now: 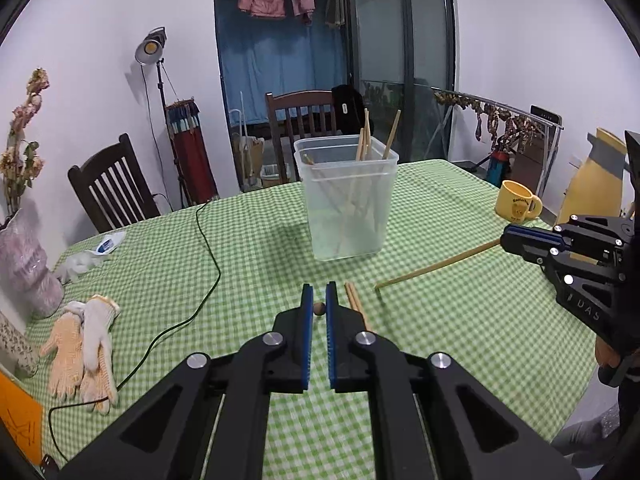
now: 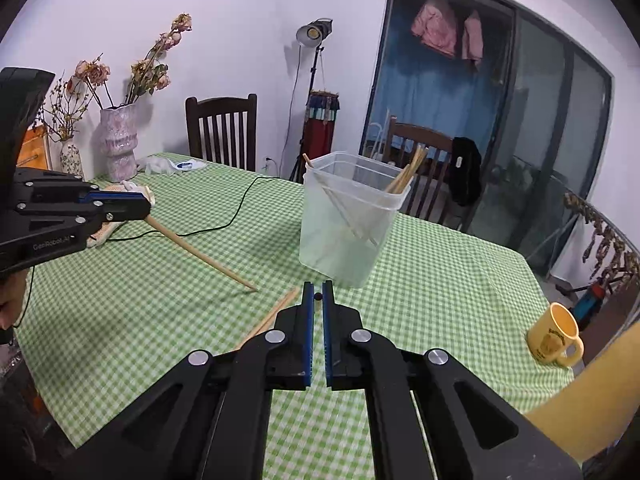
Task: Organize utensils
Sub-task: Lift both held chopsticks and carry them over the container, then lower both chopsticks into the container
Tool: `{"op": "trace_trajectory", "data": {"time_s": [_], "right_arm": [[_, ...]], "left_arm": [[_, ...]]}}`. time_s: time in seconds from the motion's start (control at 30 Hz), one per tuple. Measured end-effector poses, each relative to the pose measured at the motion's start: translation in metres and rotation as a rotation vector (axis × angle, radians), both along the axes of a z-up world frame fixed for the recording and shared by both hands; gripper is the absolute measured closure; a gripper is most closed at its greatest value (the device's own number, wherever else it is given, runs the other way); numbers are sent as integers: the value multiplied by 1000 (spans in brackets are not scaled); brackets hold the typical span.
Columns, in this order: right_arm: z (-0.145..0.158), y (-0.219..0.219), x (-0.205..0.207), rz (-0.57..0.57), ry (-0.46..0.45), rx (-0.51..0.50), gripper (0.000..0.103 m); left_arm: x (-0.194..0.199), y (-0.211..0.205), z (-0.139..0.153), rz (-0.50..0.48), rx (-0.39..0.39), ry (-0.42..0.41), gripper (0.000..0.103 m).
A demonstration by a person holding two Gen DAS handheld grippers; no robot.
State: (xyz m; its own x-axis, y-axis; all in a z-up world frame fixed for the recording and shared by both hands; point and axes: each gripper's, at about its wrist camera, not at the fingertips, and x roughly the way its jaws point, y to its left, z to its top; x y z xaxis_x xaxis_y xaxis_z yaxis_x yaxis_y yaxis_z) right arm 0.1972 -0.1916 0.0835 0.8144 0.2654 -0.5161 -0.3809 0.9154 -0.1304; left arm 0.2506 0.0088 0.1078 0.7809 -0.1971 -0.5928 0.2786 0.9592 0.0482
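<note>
Each tool, left tool [image 1: 319, 294] and right tool [image 1: 505, 239], pinches one chopstick by its end, above the worktop [image 1: 440, 320]. The container [image 1: 347, 200] stands ahead. Risk: long chopsticks [image 1: 436, 267] pivoting, slipping, or striking its rim.

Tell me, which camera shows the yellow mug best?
The left wrist view: the yellow mug stands whole near the table's edge, its printed side facing the camera. The right wrist view shows the same mug near the frame edge, more distorted.

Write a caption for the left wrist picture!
Two black grippers each pinch a wooden chopstick before a clear plastic tub.
</note>
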Motion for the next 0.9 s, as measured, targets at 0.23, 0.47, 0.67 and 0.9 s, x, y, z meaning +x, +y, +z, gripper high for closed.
{"op": "trace_trajectory", "data": {"time_s": [0.23, 0.47, 0.67, 0.9], "right_arm": [[25, -2, 32, 54, 63, -5, 99], [36, 0, 57, 75, 107, -17, 99], [45, -3, 77, 77, 142, -11, 99], [76, -4, 84, 82, 87, -46, 99]], "left_arm": [[36, -15, 24, -61, 37, 37, 100], [81, -19, 41, -96, 42, 115, 100], [107, -26, 52, -96, 52, 135, 100], [119, -35, 90, -100, 74, 89, 100]]}}
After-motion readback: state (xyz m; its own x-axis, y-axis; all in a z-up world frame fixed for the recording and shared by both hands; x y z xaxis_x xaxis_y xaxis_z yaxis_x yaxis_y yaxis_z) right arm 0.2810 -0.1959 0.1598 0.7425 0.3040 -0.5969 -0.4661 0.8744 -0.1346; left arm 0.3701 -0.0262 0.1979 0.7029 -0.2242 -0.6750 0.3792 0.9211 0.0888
